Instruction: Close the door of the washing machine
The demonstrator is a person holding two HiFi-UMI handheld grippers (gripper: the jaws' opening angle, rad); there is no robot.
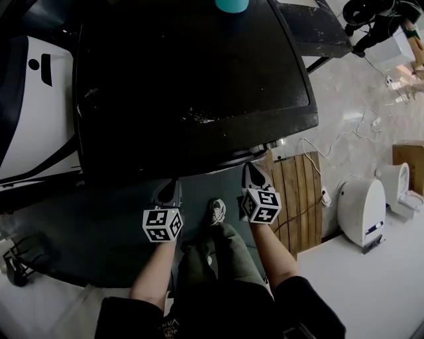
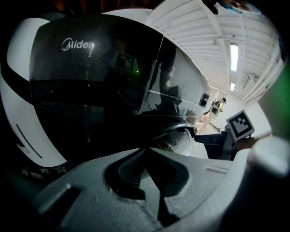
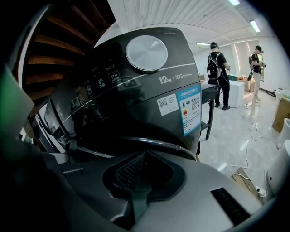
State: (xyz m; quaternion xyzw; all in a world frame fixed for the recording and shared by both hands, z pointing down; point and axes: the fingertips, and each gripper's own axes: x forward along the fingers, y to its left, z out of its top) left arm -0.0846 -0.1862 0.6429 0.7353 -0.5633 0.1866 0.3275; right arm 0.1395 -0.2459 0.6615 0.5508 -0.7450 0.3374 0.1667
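Observation:
A dark Midea washing machine (image 1: 192,79) stands in front of me, seen from above in the head view. Its round door, with a chrome rim (image 1: 255,152), stands open at the machine's front. In the left gripper view the door's glass (image 2: 181,90) and rim (image 2: 181,128) swing out to the right. The same curved rim (image 3: 158,144) lies just beyond the jaws in the right gripper view, below the dial (image 3: 146,53). My left gripper (image 1: 171,187) (image 2: 145,152) is shut with nothing in it. My right gripper (image 1: 254,169) (image 3: 145,153) is also shut and holds nothing, close to the door rim.
A white machine (image 1: 33,99) stands at the left, and a teal cup (image 1: 232,5) sits on the washer's top. At the right are a wooden slatted pallet (image 1: 298,198), a white appliance (image 1: 361,212), a cardboard box (image 1: 411,162) and loose cables. Two people (image 3: 216,68) stand far off.

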